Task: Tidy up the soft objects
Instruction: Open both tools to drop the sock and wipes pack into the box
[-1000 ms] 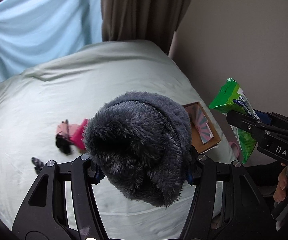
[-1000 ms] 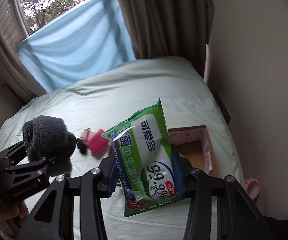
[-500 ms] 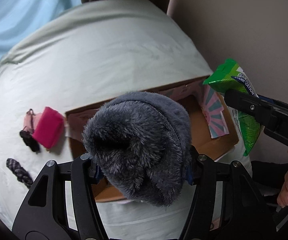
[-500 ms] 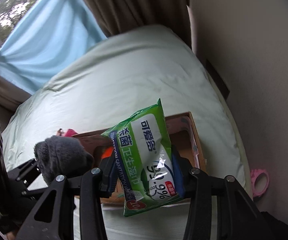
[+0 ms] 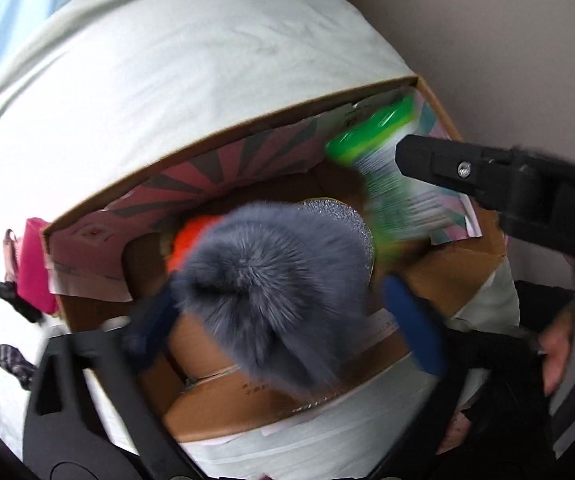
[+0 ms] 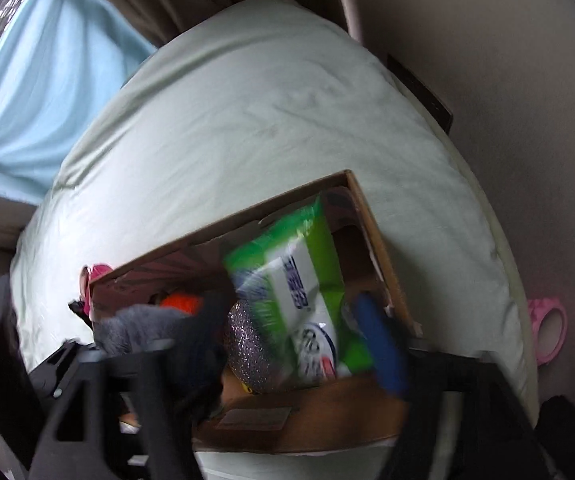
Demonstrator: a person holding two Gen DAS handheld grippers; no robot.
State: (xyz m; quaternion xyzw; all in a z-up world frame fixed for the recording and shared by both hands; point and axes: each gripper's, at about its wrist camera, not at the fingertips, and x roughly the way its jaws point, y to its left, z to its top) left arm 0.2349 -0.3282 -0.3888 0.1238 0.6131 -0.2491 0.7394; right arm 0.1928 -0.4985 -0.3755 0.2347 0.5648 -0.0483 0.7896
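Both grippers are found over the cardboard box (image 5: pixel 223 148) on the bed (image 5: pixel 191 60). The left gripper (image 5: pixel 283 316) has its jaws opening, and the grey fluffy hat (image 5: pixel 271 292) sits between them, no longer pinched. The right gripper (image 6: pixel 295 336) is likewise opening, the green wipes pack (image 6: pixel 295 276) loose between its fingers above the box. The hat is judged light, soft and compressible, best taken by its bulk; the pack is judged slippery, best pinched across its flat faces.
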